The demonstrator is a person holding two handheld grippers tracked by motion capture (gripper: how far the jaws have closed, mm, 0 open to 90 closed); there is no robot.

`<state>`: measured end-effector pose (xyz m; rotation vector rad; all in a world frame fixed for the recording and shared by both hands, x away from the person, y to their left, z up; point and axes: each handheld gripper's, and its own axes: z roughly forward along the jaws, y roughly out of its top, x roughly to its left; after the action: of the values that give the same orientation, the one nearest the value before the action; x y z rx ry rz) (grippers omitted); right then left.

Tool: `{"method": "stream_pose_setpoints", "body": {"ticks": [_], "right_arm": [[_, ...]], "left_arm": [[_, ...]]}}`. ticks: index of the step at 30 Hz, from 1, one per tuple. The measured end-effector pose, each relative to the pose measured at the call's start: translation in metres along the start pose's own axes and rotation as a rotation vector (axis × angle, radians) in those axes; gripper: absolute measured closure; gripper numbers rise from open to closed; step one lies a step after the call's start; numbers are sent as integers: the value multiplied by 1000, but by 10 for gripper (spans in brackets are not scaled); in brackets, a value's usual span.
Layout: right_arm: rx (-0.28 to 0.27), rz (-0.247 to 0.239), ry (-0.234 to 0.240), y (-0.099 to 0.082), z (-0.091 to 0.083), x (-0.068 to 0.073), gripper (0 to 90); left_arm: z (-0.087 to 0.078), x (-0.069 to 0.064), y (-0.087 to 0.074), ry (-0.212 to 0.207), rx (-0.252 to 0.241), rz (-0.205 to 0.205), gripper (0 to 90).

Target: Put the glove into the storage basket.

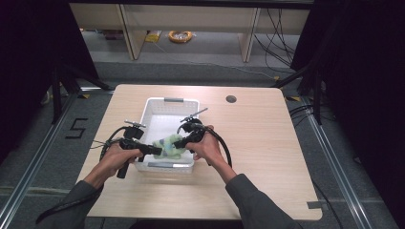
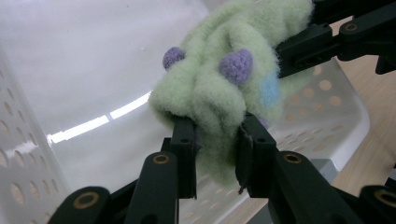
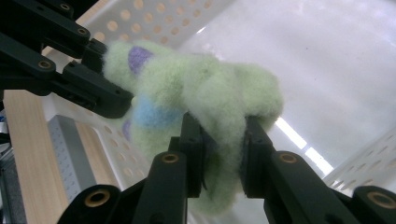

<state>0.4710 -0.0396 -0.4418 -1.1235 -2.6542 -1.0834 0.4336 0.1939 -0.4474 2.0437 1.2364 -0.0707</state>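
High view: both my tongs meet over the near end of the white basket (image 1: 149,112), which sits mid-desk (image 1: 258,157). Left tongs (image 1: 155,150) come in from 9 o'clock, right tongs (image 1: 177,142) from 3 o'clock. Between them, the fuzzy green sock (image 1: 169,147), bunched, hanging just above the basket's near rim at about 6 o'clock of the basket.

Left gripper view: left tongs (image 2: 215,135) clamped on a fold of the sock (image 2: 219,88); pads press into the fleece from both sides. Purple dots and a blue patch on it. Right tongs enter at 2 o'clock, gripping the far end. Basket floor (image 2: 93,70) lies behind and below, so the sock isn't resting on it.

Right gripper view: right tongs (image 3: 219,135) clamped on another fold of the sock (image 3: 201,88). Left tongs come in at 10 o'clock, biting the other end. Basket wall (image 3: 154,18) behind, desk strip at 8 o'clock.

Read: sock carried two-handed, being placed into the basket. Next, I'd say: lower both hands together until the sock sits on the basket floor, clear the near rim, then open both tongs and lift out straight so the fleece doesn't snag on the pads.
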Motion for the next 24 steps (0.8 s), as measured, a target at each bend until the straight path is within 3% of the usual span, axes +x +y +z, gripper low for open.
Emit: {"method": "stream_pose_setpoints", "body": {"ticks": [7,9,13,15,16,18,19,22,24], "right_arm": [[35,24,-17,-1,7,1,752],[29,12,-14,-1,9,1,750],[41,18,-32,-1,12,2,742],[46,10,-51,0,13,2,732],[57,16,-57,0,14,2,722],[63,16,-76,0,16,2,691],[63,16,-88,0,16,2,657],[55,33,-117,0,15,0,536],[35,4,-125,2,10,0,491]], "left_arm": [[4,5,-1,21,43,13,692],[7,6,-1,19,38,-1,687],[8,7,0,63,59,22,650],[8,9,0,60,47,14,626],[8,7,0,69,27,-10,608],[4,8,2,85,19,6,584],[2,6,2,86,-14,-13,565],[-6,3,4,92,-46,8,524],[-11,-3,5,93,-69,28,519]]}}
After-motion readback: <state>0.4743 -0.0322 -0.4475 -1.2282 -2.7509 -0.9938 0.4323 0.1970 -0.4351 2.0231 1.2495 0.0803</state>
